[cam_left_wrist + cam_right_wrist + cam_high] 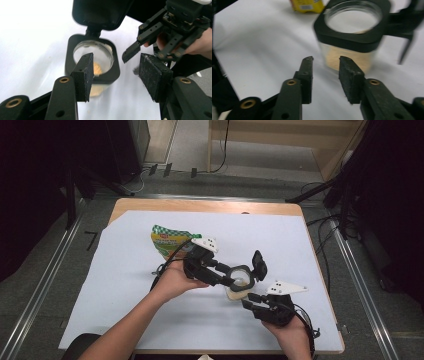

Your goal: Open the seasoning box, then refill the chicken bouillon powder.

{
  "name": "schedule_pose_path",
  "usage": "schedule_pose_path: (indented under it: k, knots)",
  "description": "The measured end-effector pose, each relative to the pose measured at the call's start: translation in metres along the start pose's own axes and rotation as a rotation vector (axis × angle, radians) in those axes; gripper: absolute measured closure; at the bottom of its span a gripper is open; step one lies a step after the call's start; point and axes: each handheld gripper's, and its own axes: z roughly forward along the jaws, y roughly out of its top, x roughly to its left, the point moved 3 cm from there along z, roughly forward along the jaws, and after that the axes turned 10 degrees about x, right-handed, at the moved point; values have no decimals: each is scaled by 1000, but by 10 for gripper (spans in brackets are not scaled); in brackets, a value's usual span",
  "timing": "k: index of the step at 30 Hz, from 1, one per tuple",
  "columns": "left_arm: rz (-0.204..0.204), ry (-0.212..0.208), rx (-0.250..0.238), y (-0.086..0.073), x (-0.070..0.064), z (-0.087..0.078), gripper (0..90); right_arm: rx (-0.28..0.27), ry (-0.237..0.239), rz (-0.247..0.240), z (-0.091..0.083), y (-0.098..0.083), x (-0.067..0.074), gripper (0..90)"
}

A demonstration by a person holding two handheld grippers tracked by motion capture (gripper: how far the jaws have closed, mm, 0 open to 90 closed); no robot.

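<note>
Jar (pixel 239 282) stands open, its lid (pixel 259 264) flipped to one o'clock; I've both tongs, left gripper (pixel 229 281) and right gripper (pixel 248 300), parted and empty. Next I'd fetch the green-yellow pouch (pixel 167 241) at ten o'clock.

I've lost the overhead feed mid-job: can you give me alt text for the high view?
A clear jar with a black rim and flipped-up lid stands on the white sheet, with the left tool open beside its rim and the right tool open just below it. A green and yellow pouch lies behind.
</note>
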Motion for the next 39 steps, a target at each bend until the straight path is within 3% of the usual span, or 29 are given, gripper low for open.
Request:
schedule_pose_path:
  k: [3, 8, 12, 22, 33, 39]
  knots:
    - [-1, 3, 23, -6, 0, -3, 462, 38, 50, -8, 7, 2, 8, 556]
    - [-5, 11, 20, -16, 3, -12, 464, 60, 91, -79, 15, 7, 32, 555]
    - [-23, 8, 4, -19, 8, -19, 463, 55, 90, -119, 22, 11, 42, 541]
    - [-27, 42, 17, -32, 12, -36, 466, 50, 109, -123, 28, 24, 49, 546]
    - [-81, 78, -16, -49, 20, -67, 474, 81, 114, -164, 49, 47, 63, 561]
    - [-94, 107, -5, -57, 23, -78, 470, 82, 121, -191, 63, 63, 69, 543]
